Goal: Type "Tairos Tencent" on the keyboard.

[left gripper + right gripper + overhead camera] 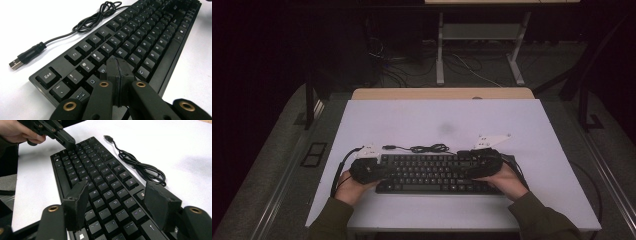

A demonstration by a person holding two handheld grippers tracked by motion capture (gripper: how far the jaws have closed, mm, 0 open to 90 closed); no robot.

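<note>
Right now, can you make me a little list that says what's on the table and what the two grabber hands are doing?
table: white top
main thing: black keyboard, lying flat near the person's edge
cable: keyboard cable, coiled loosely behind the keyboard, unplugged
plug: USB plug, lying loose on the table
left gripper: jaws pressed together, nothing between them, tip over the keys around W and E
right gripper: jaws apart, above the keyboard's right-hand keys, holding nothing

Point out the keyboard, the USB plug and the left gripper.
keyboard [432, 172]: high view, middle key rows.
USB plug [15, 63]: left gripper view, metal end.
left gripper [119, 65]: left gripper view, closed tips.
</note>
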